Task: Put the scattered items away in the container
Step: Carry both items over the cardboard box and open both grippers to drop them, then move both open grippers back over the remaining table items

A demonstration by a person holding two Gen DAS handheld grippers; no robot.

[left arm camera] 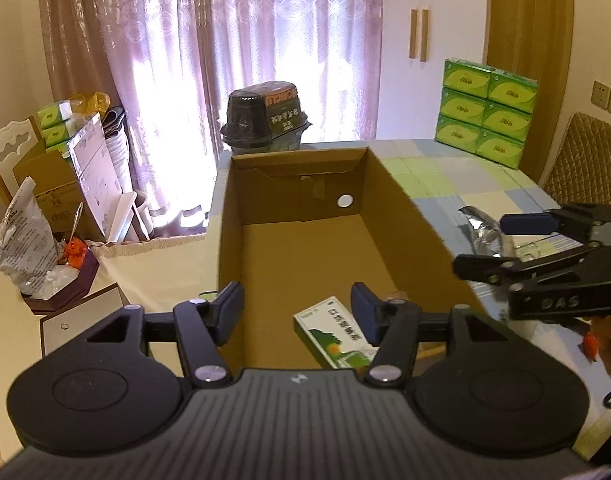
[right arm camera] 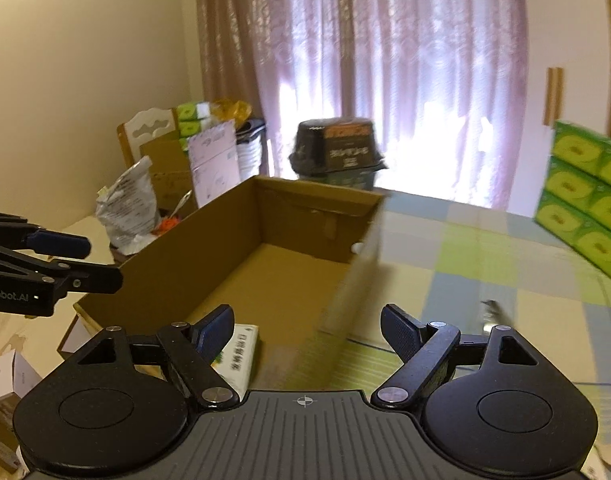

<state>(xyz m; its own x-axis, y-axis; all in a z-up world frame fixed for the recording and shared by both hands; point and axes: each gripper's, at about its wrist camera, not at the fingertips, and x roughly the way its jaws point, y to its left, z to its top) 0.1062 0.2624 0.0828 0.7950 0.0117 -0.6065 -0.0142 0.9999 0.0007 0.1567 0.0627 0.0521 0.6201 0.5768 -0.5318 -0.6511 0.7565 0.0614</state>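
Over the box's near end, the left gripper (left arm camera: 296,312) fingers are spread wide and empty; a green carton (left arm camera: 332,334) lies on the box (left arm camera: 389,184) floor below. The right gripper (right arm camera: 307,330) fingers, also wide apart and empty, straddle the box's right wall on the desk (left arm camera: 501,188)

The left gripper (left arm camera: 297,306) hangs spread wide over the cardboard box (left arm camera: 389,184), where 1 green-and-white carton (left arm camera: 329,332) lies flat. The right gripper (left arm camera: 479,246) reaches in beside a silvery wrapper (left arm camera: 479,228).
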